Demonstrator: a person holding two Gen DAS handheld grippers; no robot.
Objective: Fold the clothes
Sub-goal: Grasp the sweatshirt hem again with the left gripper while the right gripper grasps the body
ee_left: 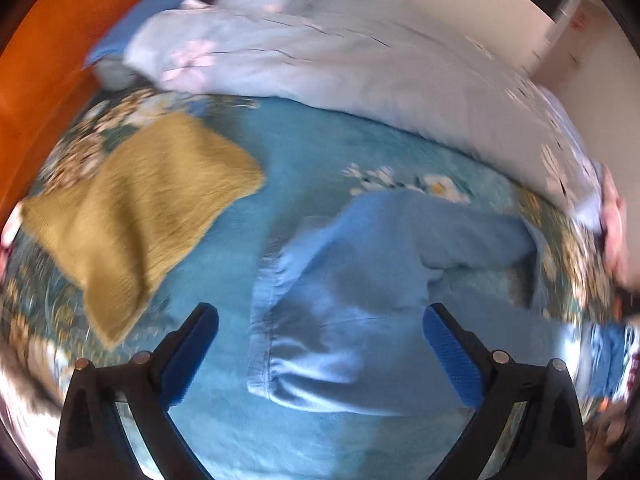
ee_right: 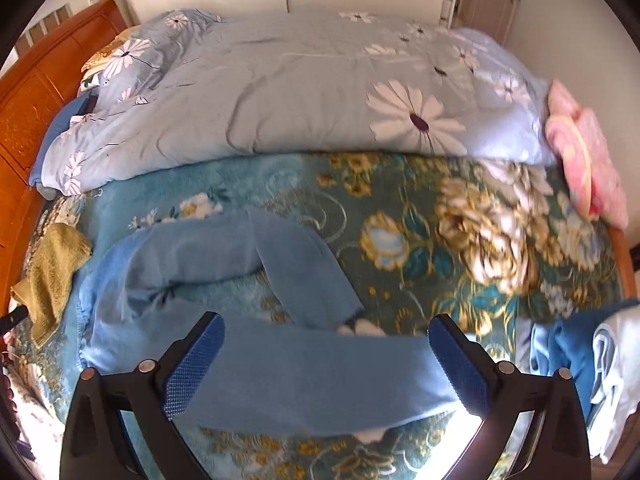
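A light blue garment [ee_left: 352,296] lies crumpled on the teal floral blanket [ee_left: 304,152]. In the left wrist view its ribbed edge runs down between my left gripper's [ee_left: 320,320] wide-apart blue pads, which touch nothing; the gripper is open. In the right wrist view the same light blue garment [ee_right: 224,264] spreads across the blanket, one sleeve bent over it and a flat part lying under my right gripper [ee_right: 326,328]. That gripper is open too, its pads clear of the cloth. An olive knitted garment [ee_left: 136,216] lies folded at the left, also seen as the olive garment [ee_right: 52,276].
A pale blue daisy-print duvet [ee_right: 280,92] is bunched along the far side of the bed. An orange wooden headboard [ee_right: 36,92] stands at the left. A pink cushion [ee_right: 588,152] sits at the right edge, and a pile of blue and white clothes [ee_right: 580,360] lies at the lower right.
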